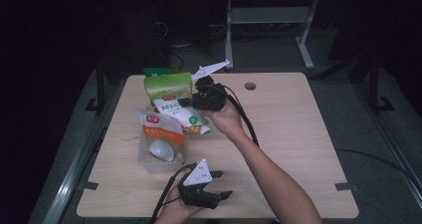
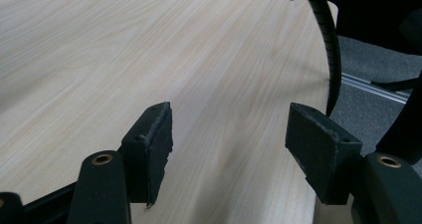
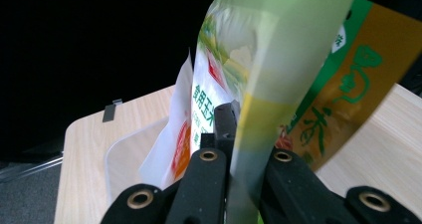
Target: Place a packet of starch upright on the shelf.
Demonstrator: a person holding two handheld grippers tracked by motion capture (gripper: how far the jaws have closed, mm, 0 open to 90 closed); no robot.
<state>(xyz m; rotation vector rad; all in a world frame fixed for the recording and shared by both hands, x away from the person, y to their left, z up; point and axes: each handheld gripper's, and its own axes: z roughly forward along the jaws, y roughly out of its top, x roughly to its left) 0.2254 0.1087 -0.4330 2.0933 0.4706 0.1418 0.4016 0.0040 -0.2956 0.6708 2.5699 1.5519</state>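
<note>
Right hand-held gripper (image 1: 193, 100) clenched on the side edge of a green pouch (image 1: 169, 88), held upright above the far left part of the surface (image 1: 298, 134). Just beside it an orange-and-white bag (image 1: 160, 129) standing in a clear tray (image 1: 149, 162). Left hand-held gripper (image 1: 223, 184) released, jaws wide apart, low near the front edge. Bare wood to the right, open to the rim.
</note>
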